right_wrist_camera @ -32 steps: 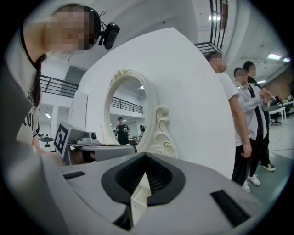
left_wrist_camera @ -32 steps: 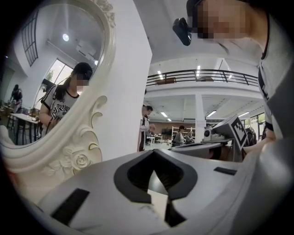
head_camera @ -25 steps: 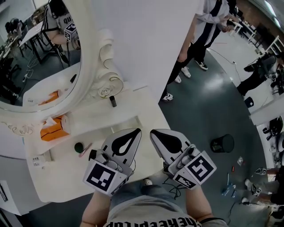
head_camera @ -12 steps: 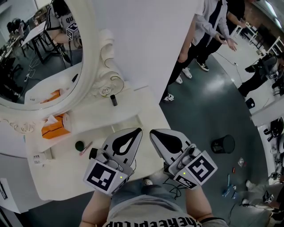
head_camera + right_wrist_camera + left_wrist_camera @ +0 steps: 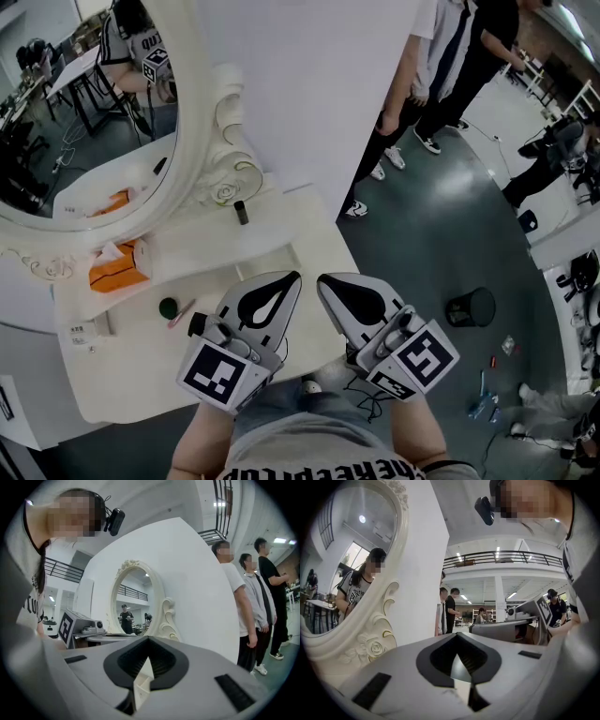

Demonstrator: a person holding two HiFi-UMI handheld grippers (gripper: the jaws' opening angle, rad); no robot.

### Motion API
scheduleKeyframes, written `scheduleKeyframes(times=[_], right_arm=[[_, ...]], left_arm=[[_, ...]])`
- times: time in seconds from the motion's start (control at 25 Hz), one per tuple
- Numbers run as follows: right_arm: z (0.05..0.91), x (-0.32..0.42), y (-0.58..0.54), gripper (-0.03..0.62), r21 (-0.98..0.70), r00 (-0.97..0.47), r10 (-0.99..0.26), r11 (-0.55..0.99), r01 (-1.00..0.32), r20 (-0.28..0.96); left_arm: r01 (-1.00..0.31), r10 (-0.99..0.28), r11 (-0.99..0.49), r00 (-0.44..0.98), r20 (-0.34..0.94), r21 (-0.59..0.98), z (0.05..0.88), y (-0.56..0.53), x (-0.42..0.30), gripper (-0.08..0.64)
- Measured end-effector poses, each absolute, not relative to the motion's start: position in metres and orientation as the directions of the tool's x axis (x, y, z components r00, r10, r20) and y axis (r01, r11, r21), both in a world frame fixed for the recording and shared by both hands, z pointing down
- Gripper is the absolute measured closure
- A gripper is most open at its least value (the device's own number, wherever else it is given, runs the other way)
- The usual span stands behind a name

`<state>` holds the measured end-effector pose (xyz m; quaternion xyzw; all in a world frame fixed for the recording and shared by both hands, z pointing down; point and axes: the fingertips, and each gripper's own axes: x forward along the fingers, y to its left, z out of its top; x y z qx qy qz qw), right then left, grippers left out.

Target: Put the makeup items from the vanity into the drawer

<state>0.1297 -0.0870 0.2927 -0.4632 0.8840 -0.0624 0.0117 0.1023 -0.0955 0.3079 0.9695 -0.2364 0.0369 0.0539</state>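
On the white vanity bench (image 5: 246, 251) lie four loose things: one small dark bottle (image 5: 241, 213) upright near the mirror (image 5: 84, 122) frame, one orange pack (image 5: 116, 269) on the raised ledge to the left, and one dark round pot (image 5: 168, 307) just beside one pink stick (image 5: 181, 313). A small white box (image 5: 82, 334) at the bench's left edge carries print too small to read. The left gripper (image 5: 284, 283) and right gripper (image 5: 328, 283) hover side by side over the near edge, each with jaws pressed together on nothing.
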Motion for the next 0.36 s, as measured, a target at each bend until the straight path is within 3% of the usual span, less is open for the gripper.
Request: scheduleKeyframes(times=[0.36], right_arm=[[0.285,0.1312,-0.0842,0.581,-0.12,-0.573,-0.819,0.566,-0.816,0.033]], left_arm=[[-0.471,-0.464,-0.878,0.881,0.092,0.085,0.2998,-0.0932,0.1028,0.546]])
